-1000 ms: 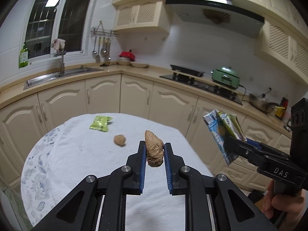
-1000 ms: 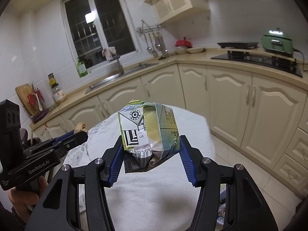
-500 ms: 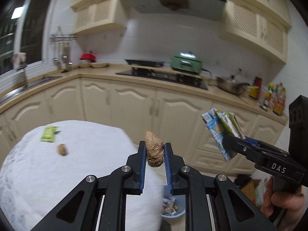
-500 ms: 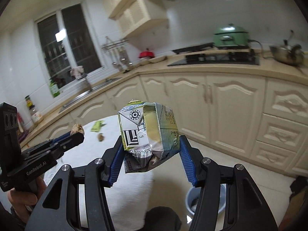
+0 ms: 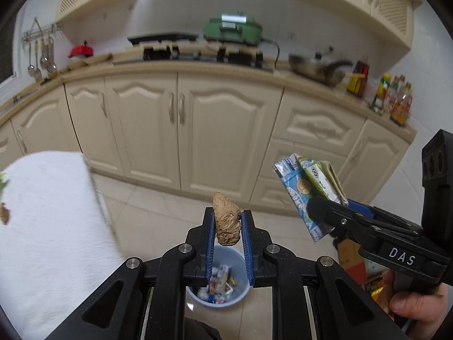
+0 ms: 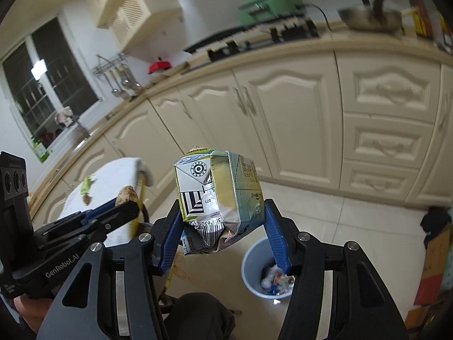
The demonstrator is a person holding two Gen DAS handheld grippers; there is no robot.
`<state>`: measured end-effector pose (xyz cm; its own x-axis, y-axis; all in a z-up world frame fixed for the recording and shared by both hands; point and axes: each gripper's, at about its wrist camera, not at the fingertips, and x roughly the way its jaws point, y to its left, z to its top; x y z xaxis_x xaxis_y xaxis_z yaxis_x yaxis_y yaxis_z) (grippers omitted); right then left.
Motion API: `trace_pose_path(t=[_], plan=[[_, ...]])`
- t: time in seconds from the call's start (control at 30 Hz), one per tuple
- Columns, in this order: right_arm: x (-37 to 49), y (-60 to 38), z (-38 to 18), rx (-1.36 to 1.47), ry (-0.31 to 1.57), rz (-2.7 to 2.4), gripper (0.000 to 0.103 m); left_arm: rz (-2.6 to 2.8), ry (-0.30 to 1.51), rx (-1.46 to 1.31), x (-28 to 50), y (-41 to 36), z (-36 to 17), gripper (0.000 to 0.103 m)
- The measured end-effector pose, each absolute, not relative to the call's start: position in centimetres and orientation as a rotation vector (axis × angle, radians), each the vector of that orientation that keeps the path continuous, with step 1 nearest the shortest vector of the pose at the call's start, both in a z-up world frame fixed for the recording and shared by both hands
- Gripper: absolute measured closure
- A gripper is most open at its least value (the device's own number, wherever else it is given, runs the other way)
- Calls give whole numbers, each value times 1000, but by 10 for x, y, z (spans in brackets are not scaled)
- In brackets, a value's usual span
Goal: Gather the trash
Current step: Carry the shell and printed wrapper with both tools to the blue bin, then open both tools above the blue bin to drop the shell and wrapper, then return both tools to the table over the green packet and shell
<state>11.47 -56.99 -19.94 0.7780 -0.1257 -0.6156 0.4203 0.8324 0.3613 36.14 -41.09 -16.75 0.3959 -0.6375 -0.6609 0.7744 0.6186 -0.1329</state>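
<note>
My left gripper [image 5: 226,223] is shut on a brown crumpled lump [image 5: 226,222] and holds it in the air above a blue trash bin [image 5: 243,291] on the floor. The bin holds several wrappers. My right gripper [image 6: 222,226] is shut on a crushed drink carton [image 6: 218,192]; the carton also shows at the right of the left wrist view [image 5: 308,192]. The bin [image 6: 252,272] sits below and right of the carton in the right wrist view. The left gripper with the lump [image 6: 127,195] shows at the left there.
A round table with a white cloth [image 5: 48,226] stands at the left, with a small brown scrap [image 5: 4,214] and a green packet [image 6: 86,184] on it. Cream kitchen cabinets [image 5: 184,130] run behind. Cardboard boxes [image 6: 433,257] stand at the right on the tiled floor.
Both grippers have swung right, away from the table and toward the floor. The blue bin has come into view below them. Both still hold their items.
</note>
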Motion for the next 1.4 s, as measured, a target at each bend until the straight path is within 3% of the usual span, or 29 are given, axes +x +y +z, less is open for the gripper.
trace_pose_path(t=[0.17, 0.2, 0.23, 0.3, 0.5, 0.83, 1.4], plan=[[132, -606, -250, 605, 678, -325, 44, -883, 841, 251, 403, -471, -192, 86], [136, -614, -263, 631, 699, -322, 43, -881, 869, 266, 411, -485, -198, 77], [138, -622, -275, 659, 710, -324, 35, -876, 892, 284, 421, -499, -204, 69], [142, -637, -303, 709, 758, -351, 19, -834, 920, 312, 434, -518, -216, 33], [127, -653, -334, 782, 803, -380, 17, -782, 905, 330, 442, -539, -223, 11], [108, -634, -300, 733, 769, -431, 1, -784, 812, 306, 393, -488, -203, 3], [131, -515, -173, 545, 608, -325, 0, -688, 583, 145, 292, -281, -110, 1]])
